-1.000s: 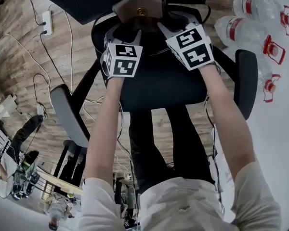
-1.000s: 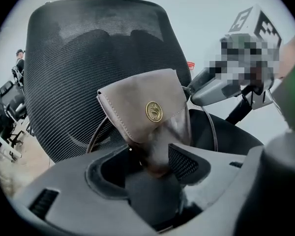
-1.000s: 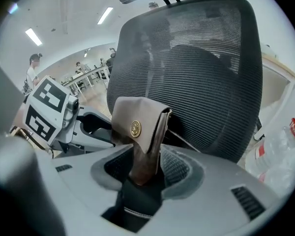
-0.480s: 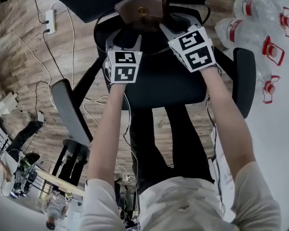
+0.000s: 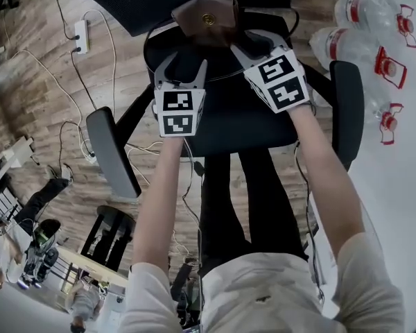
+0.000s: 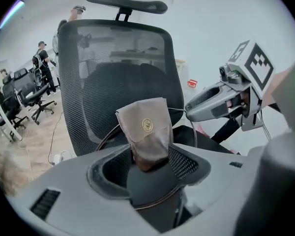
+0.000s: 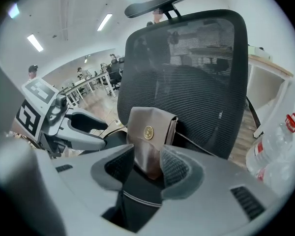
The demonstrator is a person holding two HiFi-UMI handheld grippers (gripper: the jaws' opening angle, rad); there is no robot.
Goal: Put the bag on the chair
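The bag [image 5: 206, 19] stands upright at the back of the chair [image 5: 236, 120] seat, just in front of the mesh backrest, with its round gold clasp facing forward. On the floor left of the chair lies a white power strip [image 5: 82, 37]. Over the seat's left half hovers the left gripper [image 5: 184, 62], jaws spread wide, the bag just beyond their tips. Over the seat's right half, the right gripper [image 5: 253, 41] points at the bag with its jaws apart but narrower, clamping nothing. Right of the chair, red-labelled plastic bottles [image 5: 360, 26] lie on a white surface.
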